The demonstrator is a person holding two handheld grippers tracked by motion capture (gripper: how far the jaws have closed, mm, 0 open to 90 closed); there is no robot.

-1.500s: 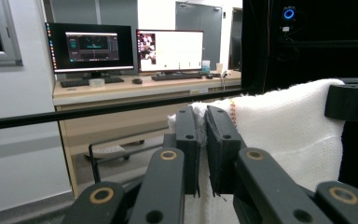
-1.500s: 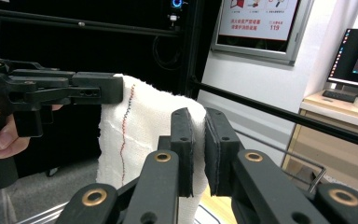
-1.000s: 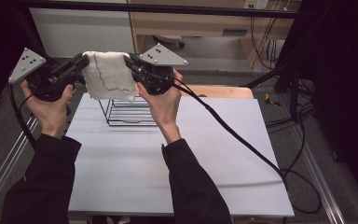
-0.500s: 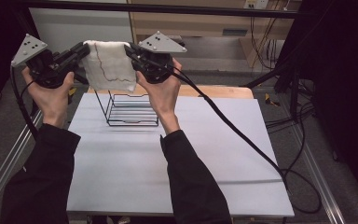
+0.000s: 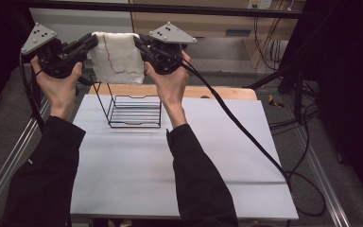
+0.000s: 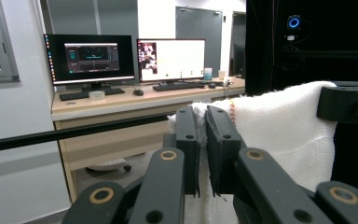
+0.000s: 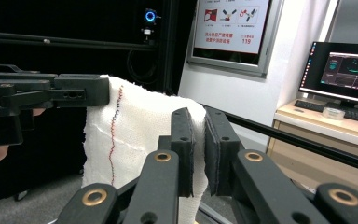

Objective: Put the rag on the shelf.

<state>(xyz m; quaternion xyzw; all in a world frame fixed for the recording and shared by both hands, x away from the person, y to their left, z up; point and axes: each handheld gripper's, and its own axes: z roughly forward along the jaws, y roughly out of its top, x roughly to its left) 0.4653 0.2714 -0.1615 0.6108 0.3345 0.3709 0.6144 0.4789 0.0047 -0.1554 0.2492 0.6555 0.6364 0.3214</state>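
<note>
White counter [image 5: 179, 161] with a matte, unmarked top, bare apart from a black wire rack [image 5: 134, 111] standing upright toward the far edge; wooden strip [image 5: 217, 91] along that far edge, metal rails down both sides, grey floor with loose cables to the right. Beyond, pale wooden desk [image 6: 135, 100] bearing two lit monitors [image 6: 170, 59], keyboards, a tape roll; dark frame with a blue-ringed camera [image 7: 150, 16]; red-and-white poster [image 7: 235, 28] on the wall. White knitted cloth [image 5: 117, 57] with a red stitched line, held up in the air above the rack, stretched between both tools. Left gripper [image 5: 90, 43] clamped on the cloth's one upper corner, right gripper [image 5: 139, 43] clamped on the other, remainder hanging flat.
</note>
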